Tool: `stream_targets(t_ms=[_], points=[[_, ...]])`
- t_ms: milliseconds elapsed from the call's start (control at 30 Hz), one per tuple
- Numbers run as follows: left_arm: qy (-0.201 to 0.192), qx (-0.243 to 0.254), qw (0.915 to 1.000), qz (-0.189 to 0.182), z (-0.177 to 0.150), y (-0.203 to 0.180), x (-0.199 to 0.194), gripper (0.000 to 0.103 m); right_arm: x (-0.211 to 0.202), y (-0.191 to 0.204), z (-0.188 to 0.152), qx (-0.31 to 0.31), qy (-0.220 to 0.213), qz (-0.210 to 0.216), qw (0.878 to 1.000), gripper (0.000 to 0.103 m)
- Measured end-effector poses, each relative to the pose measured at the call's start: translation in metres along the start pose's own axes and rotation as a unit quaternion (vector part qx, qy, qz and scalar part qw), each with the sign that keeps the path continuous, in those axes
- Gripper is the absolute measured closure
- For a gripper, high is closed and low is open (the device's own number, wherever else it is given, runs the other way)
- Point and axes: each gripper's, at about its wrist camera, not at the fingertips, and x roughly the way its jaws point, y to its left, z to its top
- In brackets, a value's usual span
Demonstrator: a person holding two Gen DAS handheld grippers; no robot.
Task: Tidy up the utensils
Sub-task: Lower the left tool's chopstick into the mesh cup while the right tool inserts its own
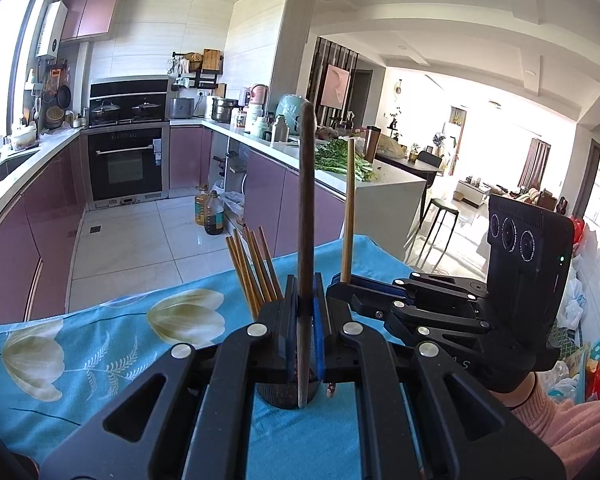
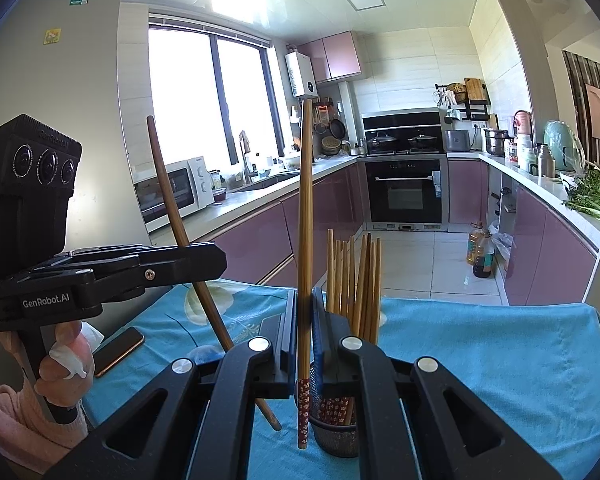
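Observation:
My left gripper (image 1: 305,298) is shut on a dark brown chopstick (image 1: 306,200) that stands almost upright, its lower end beside the dark mesh holder (image 1: 278,396). Several tan chopsticks (image 1: 256,268) stand in that holder. To the right, my right gripper (image 1: 342,284) is shut on a lighter chopstick (image 1: 350,208). In the right wrist view the right gripper (image 2: 304,304) clamps this light chopstick (image 2: 305,220), whose red flowered end hangs just left of the holder (image 2: 336,436). The left gripper (image 2: 216,260) holds the dark chopstick (image 2: 176,220) tilted.
A blue flowered cloth (image 2: 480,360) covers the table. A phone (image 2: 118,350) lies on it at the left, by a hand and pink sleeve (image 2: 66,364). Beyond the table's far edge are the tiled floor, oil bottles (image 2: 480,254) and purple kitchen cabinets.

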Motion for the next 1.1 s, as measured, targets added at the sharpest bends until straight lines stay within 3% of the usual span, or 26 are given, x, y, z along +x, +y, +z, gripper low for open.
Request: stream_targets(t_ms=[1100], points=[[-0.022,-0.015,0.9996,-0.001,0.005,-0.004,0.013,0.096,0.005,-0.005,0.01,0.0,-0.016,-0.013,1.0,0.097]])
